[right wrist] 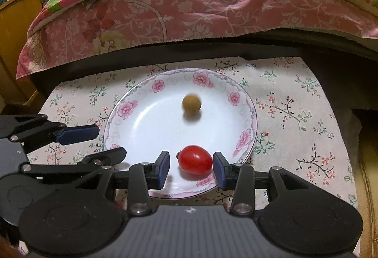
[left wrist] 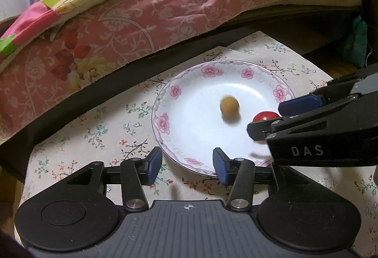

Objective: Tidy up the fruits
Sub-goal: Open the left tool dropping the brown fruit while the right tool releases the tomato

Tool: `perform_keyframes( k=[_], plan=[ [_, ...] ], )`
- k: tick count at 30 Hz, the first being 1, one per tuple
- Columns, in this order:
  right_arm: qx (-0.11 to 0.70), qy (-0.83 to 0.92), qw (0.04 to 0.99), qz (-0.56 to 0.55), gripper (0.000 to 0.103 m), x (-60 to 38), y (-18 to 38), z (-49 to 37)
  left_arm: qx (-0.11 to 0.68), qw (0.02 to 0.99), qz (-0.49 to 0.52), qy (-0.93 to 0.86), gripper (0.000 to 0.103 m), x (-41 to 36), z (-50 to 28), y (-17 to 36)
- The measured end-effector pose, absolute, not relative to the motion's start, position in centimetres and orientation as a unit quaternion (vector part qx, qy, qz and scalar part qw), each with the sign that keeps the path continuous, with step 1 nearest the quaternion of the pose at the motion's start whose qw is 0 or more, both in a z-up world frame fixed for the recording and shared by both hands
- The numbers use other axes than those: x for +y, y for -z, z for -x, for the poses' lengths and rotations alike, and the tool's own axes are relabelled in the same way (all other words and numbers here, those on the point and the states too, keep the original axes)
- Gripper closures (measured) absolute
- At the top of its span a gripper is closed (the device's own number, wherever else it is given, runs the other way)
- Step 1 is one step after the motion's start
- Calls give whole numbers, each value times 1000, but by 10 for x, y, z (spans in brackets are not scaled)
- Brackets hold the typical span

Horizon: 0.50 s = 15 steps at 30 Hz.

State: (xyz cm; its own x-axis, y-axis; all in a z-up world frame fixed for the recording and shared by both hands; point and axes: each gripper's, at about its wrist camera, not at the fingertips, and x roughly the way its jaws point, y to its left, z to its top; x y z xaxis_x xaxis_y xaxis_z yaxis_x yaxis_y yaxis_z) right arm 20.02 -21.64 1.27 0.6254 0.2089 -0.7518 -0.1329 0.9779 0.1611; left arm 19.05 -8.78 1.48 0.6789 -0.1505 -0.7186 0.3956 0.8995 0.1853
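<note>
A white plate with a pink flower rim (left wrist: 174, 92) (right wrist: 132, 106) sits on a floral cloth. A small tan round fruit (left wrist: 229, 105) (right wrist: 191, 103), blurred, lies near the plate's middle. A red cherry tomato (right wrist: 195, 160) (left wrist: 264, 115) lies in the plate's near part. My right gripper (right wrist: 191, 167) is open, its jaws on either side of the tomato, the right pad close to it, the left one apart. My left gripper (left wrist: 187, 164) is open and empty over the plate's near rim.
The floral cloth (left wrist: 94, 130) (right wrist: 295, 111) covers a small low table. A bed with a pink flowered sheet (left wrist: 106, 28) (right wrist: 189, 12) overhangs just behind it. A wooden cabinet (right wrist: 14, 45) stands at the left. The left gripper shows in the right wrist view (right wrist: 78, 134).
</note>
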Motion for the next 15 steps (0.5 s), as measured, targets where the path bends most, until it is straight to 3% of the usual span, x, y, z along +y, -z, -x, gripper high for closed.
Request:
perform_keyframes(
  k=[2,15],
  plan=[
    [419,-96,902,-45,56,-216,-15,-199,368,901,-171,151,46,-89,-189,-16],
    [407,-98,908,-28,55,-209,-30,-180,371,903,-169,139,38,-76,-171,-28]
  ],
)
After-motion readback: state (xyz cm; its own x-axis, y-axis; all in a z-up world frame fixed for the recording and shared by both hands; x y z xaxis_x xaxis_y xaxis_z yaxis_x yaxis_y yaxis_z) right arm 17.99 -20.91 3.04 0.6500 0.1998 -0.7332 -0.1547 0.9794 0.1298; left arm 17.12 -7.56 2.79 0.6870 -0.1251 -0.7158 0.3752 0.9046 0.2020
